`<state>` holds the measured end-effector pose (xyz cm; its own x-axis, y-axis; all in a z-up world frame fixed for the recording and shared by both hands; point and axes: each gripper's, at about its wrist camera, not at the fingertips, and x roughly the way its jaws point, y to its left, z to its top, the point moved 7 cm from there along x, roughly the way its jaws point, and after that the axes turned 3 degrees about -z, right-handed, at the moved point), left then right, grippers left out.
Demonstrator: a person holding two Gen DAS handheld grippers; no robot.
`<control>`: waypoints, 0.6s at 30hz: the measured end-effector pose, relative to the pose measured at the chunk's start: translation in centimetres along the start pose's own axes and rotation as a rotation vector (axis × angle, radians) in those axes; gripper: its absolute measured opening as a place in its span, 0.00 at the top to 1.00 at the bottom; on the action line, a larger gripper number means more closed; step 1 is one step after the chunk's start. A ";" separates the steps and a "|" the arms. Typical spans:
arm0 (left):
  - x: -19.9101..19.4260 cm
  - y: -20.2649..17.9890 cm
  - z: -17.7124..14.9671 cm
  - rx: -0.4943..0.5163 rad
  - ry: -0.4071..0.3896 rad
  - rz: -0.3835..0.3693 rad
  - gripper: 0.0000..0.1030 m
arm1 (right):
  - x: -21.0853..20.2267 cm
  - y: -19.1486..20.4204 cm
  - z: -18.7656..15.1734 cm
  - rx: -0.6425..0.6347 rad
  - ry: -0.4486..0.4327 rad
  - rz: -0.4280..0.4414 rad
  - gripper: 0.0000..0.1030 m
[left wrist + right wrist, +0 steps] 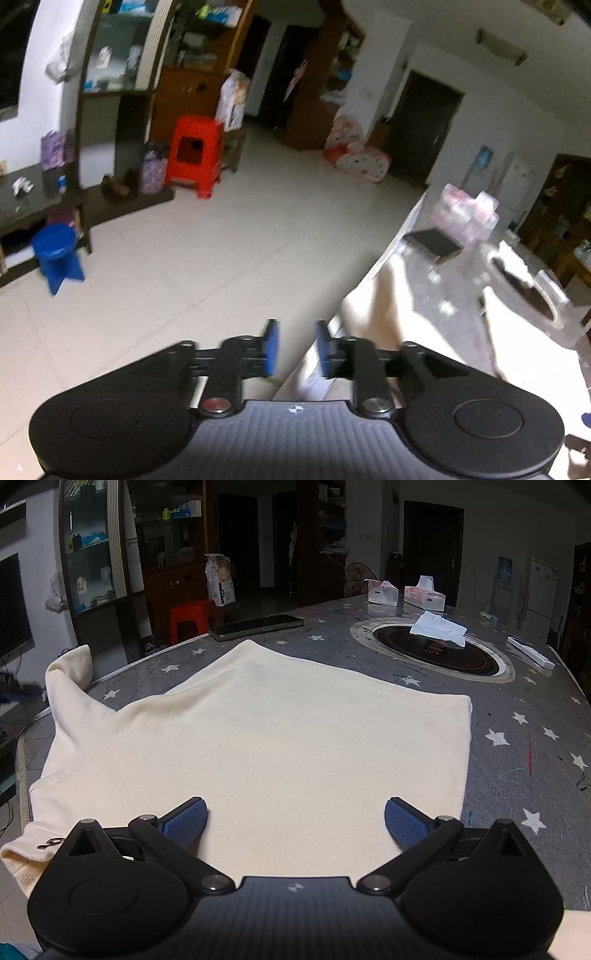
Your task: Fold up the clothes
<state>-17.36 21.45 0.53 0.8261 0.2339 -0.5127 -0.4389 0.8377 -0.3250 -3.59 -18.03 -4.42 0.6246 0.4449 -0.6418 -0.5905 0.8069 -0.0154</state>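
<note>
Left gripper [295, 349] sat part open, nothing between its blue pads, hanging past the table [424, 280] edge over bare tiled floor [221, 258]; frame blurred. Left of the table: blue stool [57, 254], red stool [195, 158], clear floor between. Right gripper [295, 821] was spread wide, gripping nothing, just over the near hem of the cream garment [258, 746]. Garment lay flat on the table, one sleeve [68, 679] draped at its left edge. Beyond it: phone [256, 627], two tissue boxes [404, 592] with tissues sticking out.
</note>
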 end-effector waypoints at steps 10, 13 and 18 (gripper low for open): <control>7.1 -6.2 2.2 0.130 0.133 -0.060 0.56 | 0.0 0.1 0.0 0.001 0.000 0.000 0.00; 7.9 -6.1 2.2 0.098 0.159 -0.093 0.91 | 0.0 0.1 0.0 0.001 0.000 0.001 0.00; 3.4 -5.0 4.5 0.041 -0.060 -0.224 0.93 | 0.0 0.0 0.0 0.001 0.000 0.001 0.00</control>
<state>-10.71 20.25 3.99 0.9212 0.0681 -0.3831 -0.2290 0.8909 -0.3922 -3.59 -17.98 -4.44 0.6243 0.4454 -0.6418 -0.5905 0.8069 -0.0143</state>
